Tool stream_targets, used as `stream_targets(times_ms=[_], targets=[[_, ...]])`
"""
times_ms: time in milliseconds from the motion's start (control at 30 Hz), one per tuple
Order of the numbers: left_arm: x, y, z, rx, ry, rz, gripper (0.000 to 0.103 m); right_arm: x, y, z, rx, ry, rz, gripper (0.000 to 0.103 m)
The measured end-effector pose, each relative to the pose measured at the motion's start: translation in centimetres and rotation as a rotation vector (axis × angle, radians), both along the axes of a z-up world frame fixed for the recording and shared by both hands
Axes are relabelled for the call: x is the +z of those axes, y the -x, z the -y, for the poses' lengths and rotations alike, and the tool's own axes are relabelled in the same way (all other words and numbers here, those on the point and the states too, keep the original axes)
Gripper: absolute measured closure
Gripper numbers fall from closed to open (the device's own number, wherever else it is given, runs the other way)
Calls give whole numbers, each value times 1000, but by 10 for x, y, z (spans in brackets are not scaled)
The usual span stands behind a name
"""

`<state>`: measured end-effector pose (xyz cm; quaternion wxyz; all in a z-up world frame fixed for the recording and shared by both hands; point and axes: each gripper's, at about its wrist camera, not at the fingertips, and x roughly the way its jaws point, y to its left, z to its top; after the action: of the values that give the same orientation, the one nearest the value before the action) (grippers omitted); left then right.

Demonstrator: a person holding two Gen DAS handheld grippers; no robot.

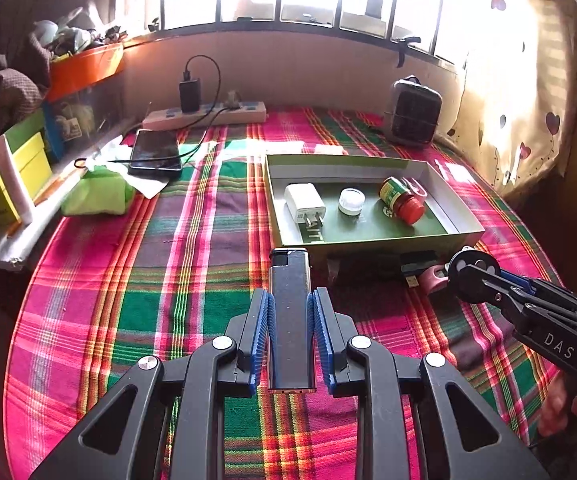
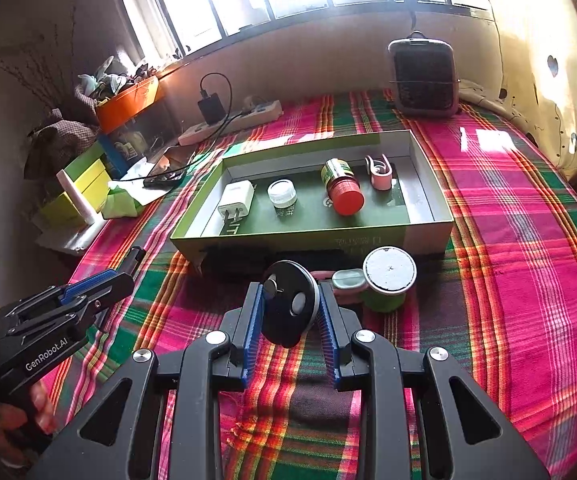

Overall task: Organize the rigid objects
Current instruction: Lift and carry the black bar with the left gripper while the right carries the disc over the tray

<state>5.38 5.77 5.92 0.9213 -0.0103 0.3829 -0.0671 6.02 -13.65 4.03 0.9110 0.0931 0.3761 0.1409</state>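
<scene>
Bench covered with a plaid cloth (image 1: pixel 136 272), seen from both wrist cameras. The left gripper (image 1: pixel 290 308) has its blue fingers (image 1: pixel 262 320) closed on a dark, flat lighter (image 1: pixel 290 312), which stands lengthwise between them with its cap pointing away, toward the tray. The right gripper (image 2: pixel 290 304) has its fingers (image 2: pixel 250 316) pressed against the edges of a black disc (image 2: pixel 290 302), held on edge and clear of the cloth.

An open green tray (image 2: pixel 428 232) lies just beyond both grippers, near the middle of the bench. Inside it, left to right: a white plug adapter (image 2: pixel 236 198), a small white-capped jar (image 2: pixel 282 192), a red-capped bottle (image 2: pixel 342 188) lying on its side, and a pink clip (image 2: pixel 380 174).

On the cloth against the tray's near wall, right of the disc, stand a green spool (image 2: pixel 388 280) and a small pink-and-green case (image 2: pixel 346 282), touching each other. At the far left lie a phone (image 1: pixel 154 154) and a power strip (image 1: pixel 204 116); at the far right stands a small fan (image 2: pixel 424 76).
</scene>
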Motion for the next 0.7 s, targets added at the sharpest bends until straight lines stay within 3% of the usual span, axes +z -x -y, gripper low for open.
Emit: stream_targets(times_ms=[233,700], targets=[[16,-16,8,-30,42,16,81,13,-11,11,-10,6,15,75],[16,-63,25,-60,82,-9,81,21,-52,35,-41,20,1,75]])
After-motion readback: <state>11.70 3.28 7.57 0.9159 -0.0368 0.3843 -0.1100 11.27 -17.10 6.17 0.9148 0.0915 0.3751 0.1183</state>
